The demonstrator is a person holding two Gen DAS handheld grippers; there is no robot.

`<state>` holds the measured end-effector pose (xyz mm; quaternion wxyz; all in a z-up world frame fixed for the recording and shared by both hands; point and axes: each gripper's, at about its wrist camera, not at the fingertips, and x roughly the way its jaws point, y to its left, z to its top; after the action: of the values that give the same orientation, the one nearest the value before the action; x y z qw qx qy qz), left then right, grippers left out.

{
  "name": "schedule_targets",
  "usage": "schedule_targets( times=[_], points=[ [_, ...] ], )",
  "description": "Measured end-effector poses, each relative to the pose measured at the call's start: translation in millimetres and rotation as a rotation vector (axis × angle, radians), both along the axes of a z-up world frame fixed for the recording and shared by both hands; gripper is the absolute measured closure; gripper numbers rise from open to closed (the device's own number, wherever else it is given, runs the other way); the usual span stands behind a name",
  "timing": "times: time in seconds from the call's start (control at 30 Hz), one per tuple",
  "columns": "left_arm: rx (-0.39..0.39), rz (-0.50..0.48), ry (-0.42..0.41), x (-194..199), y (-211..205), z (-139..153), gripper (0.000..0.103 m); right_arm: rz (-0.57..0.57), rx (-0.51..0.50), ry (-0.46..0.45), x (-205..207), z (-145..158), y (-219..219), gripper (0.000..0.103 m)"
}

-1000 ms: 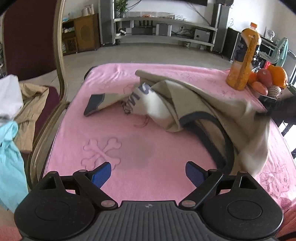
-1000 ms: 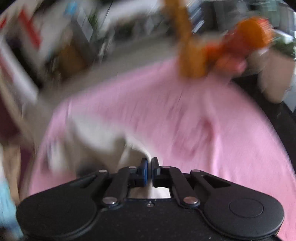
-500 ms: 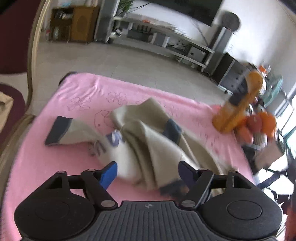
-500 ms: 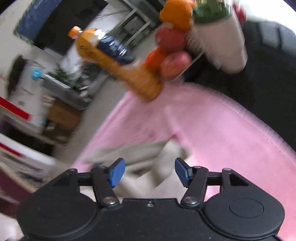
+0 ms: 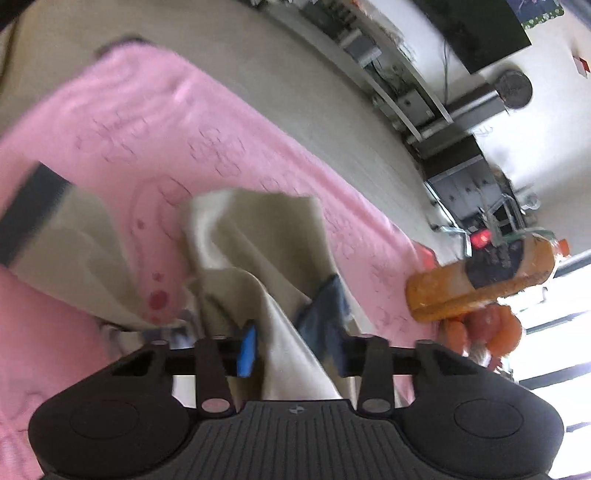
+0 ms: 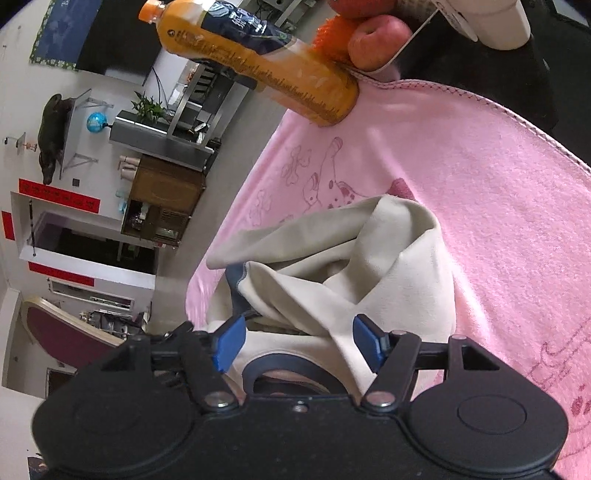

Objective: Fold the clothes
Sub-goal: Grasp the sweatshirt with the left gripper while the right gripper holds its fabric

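Observation:
A crumpled beige garment [image 5: 258, 236] with navy trim lies on the pink cover [image 5: 147, 122]. One sleeve with a navy cuff [image 5: 29, 210] trails to the left. My left gripper [image 5: 293, 350] is rolled and low over the heap, its jaws closing around a raised beige fold and a navy edge; the blue left pad [image 5: 246, 349] still stands just off the cloth. In the right wrist view the garment [image 6: 388, 266] bunches in front of my right gripper [image 6: 297, 345], whose jaws are opening. Cloth and the navy collar [image 6: 288, 369] lie between and under its pads, ungripped.
An orange juice bottle [image 5: 480, 284] [image 6: 266, 62] stands at the far corner of the pink cover [image 6: 498, 203]. Fruit [image 5: 491, 328], an apple [image 6: 376, 37] and a white cup [image 6: 491, 22] are beside it. Grey floor, shelves and a wooden cabinet [image 6: 166, 199] lie beyond the table.
My left gripper swept in over the garment, rolled, and its jaws narrowed around a fold. My right gripper went from shut to open, releasing the cloth, and rolled.

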<state>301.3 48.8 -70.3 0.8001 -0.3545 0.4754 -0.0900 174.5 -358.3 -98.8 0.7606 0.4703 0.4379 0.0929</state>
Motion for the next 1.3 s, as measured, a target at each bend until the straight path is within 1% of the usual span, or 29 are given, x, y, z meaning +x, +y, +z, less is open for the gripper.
schedule_targets(
  times=[0.07,0.2,0.3,0.33,0.37,0.47,0.53,0.6,0.7,0.8,0.87,0.93,0.97,1.0,1.03,1.07,1.13,1.17,1.2,1.23,1.3],
  points=[
    [-0.037,-0.024,0.013,1.1,-1.1,-5.9,0.073,0.001,0.002,0.008,0.4,-1.5,-0.6,0.038],
    [-0.073,-0.041,0.042,5.3,0.3,-18.2,0.072,-0.001,0.003,0.016,0.6,-3.0,-0.8,0.037],
    [-0.108,-0.031,0.014,5.3,3.8,-20.5,0.074,0.007,0.0,0.015,0.5,-2.3,-0.2,0.037],
    [-0.12,-0.035,-0.002,4.2,4.2,-19.8,0.082,0.008,-0.001,0.015,0.2,-1.8,-0.1,0.037],
    [-0.131,-0.038,-0.019,3.1,4.5,-19.1,0.102,0.01,-0.001,0.015,-0.1,-1.2,0.0,0.036],
    [-0.066,-0.04,-0.089,-10.0,1.2,-5.6,0.102,0.015,0.008,0.011,-1.7,-0.1,-0.3,0.034],
    [0.001,-0.024,-0.136,-25.2,-1.0,5.6,0.102,0.019,0.016,0.006,-3.0,0.5,-0.5,0.033],
    [0.055,-0.03,-0.191,-50.6,-5.0,18.5,0.102,0.028,0.011,-0.002,-7.0,1.3,0.2,0.032],
    [0.13,-0.073,-0.28,-98.8,-11.0,39.3,0.102,0.02,-0.018,-0.003,-25.9,1.5,4.6,0.031],
    [0.151,-0.109,-0.327,-152.1,-10.8,53.8,0.102,0.025,-0.094,-0.023,-55.2,0.5,14.3,0.03],
    [0.14,-0.091,-0.341,-184.4,-8.0,58.1,0.102,-0.008,-0.14,-0.013,-75.9,-7.3,18.3,0.03],
    [0.128,-0.071,-0.354,-216.2,-5.2,62.0,0.102,-0.053,-0.189,0.007,-93.4,-16.0,18.9,0.036],
    [0.113,-0.063,-0.36,-233.3,-3.1,63.8,0.103,-0.057,-0.213,0.015,-95.7,-17.8,20.0,0.047],
    [0.102,-0.06,-0.367,-247.8,-2.6,65.1,0.103,-0.061,-0.237,0.022,-98.1,-19.5,21.0,0.053],
    [0.1,-0.056,-0.369,-260.8,-4.0,65.0,0.103,-0.063,-0.26,0.025,-99.9,-20.3,22.6,0.054],
    [0.112,-0.055,-0.367,-271.5,-6.0,63.3,0.102,-0.057,-0.279,0.01,-99.3,-17.6,25.8,0.054],
    [0.173,-0.067,-0.356,-283.3,-13.7,53.0,0.102,-0.03,-0.308,-0.021,-97.9,-12.1,35.6,0.053],
    [0.203,-0.073,-0.346,-287.1,-17.0,47.5,0.102,-0.011,-0.32,-0.035,-97.1,-9.3,41.6,0.048],
    [0.215,-0.079,-0.325,-288.6,-17.5,41.7,0.102,0.01,-0.339,-0.047,-95.9,-6.9,48.3,0.04],
    [0.221,-0.077,-0.311,-288.5,-17.7,37.5,0.102,0.036,-0.392,-0.048,-93.6,-6.3,58.1,0.038],
    [0.241,-0.071,-0.311,-288.1,-18.5,35.7,0.103,0.074,-0.542,-0.059,-87.6,-8.4,80.6,0.039]
  ],
)
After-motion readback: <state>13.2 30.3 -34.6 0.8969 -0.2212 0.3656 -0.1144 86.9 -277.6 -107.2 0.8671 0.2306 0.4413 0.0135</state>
